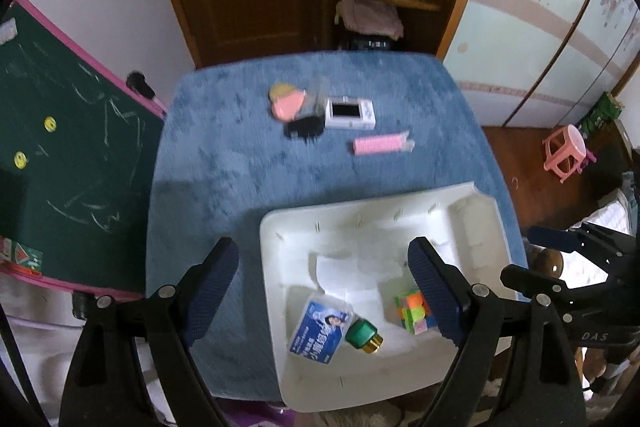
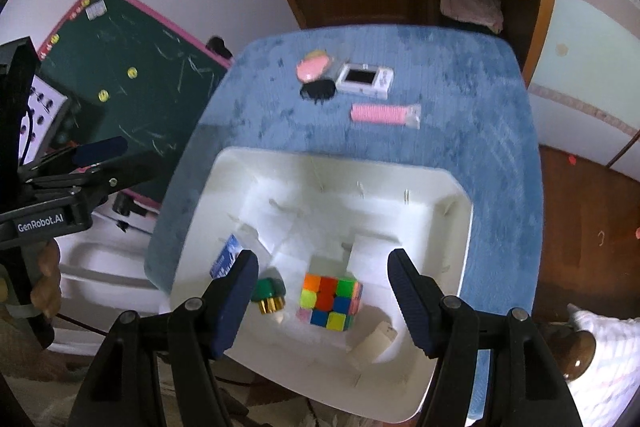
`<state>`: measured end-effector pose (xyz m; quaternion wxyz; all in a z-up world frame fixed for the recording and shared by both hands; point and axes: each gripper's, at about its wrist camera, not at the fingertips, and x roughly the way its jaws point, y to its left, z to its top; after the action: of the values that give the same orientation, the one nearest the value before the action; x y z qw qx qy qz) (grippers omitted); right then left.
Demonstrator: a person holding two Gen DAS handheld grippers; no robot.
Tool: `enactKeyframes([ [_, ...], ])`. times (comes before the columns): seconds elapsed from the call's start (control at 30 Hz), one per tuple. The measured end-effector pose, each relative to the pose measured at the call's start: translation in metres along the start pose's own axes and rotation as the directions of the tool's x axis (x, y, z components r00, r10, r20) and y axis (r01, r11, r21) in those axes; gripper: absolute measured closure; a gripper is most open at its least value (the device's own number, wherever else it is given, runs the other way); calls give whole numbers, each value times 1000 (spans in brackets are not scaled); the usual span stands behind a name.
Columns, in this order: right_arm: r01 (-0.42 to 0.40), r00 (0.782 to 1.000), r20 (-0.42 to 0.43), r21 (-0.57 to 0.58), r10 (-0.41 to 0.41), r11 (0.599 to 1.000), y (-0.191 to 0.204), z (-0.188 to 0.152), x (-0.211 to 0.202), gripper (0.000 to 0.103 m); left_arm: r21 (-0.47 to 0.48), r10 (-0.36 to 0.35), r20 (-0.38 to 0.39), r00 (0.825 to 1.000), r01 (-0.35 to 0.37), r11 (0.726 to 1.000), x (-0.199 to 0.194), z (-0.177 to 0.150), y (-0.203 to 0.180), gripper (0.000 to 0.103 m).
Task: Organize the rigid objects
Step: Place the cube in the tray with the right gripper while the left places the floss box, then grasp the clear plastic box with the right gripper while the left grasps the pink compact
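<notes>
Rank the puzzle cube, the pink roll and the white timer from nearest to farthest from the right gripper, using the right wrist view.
1. Puzzle cube: in the white tray, between the right gripper fingers.
2. Pink roll: on the blue cloth beyond the tray.
3. White timer: farthest back, just behind the roll.

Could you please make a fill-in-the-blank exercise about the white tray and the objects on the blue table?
1. The puzzle cube lies inside the white ____.
2. The bottle beside the cube has a ____ cap.
3. The pink comb lies on the ____ tablecloth, outside the tray.
4. The fingers of the right gripper are ____, holding nothing.

Missing words: tray; green; blue; open
</notes>
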<state>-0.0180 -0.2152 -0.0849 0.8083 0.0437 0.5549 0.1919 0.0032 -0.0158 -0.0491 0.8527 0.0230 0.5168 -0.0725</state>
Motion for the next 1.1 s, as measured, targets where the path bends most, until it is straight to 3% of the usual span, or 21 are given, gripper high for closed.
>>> enactKeyframes([
  [0.33, 20, 991, 134, -26, -17, 999, 5, 43, -54, 35, 76, 53, 95, 994, -60, 995, -40, 36, -2, 14],
  [0.63, 91, 977, 194, -29, -83, 995, 16, 115, -76, 35, 124, 14, 126, 992, -29, 992, -32, 93, 18, 14],
  [0.8, 153, 970, 196, -31, -144, 988, 25, 171, -66, 35, 145, -9, 99, 995, -5, 989, 7, 128, 41, 14],
  [0.9, 179, 970, 172, -20, -173, 984, 26, 207, -40, 35, 156, -17, 80, 997, 5, 988, 43, 143, 57, 14],
  [1.1, 100, 993, 60, 80, -105, 992, 6, 262, 59, 35, 134, -81, -11, 997, 82, 988, 142, 164, 90, 14],
])
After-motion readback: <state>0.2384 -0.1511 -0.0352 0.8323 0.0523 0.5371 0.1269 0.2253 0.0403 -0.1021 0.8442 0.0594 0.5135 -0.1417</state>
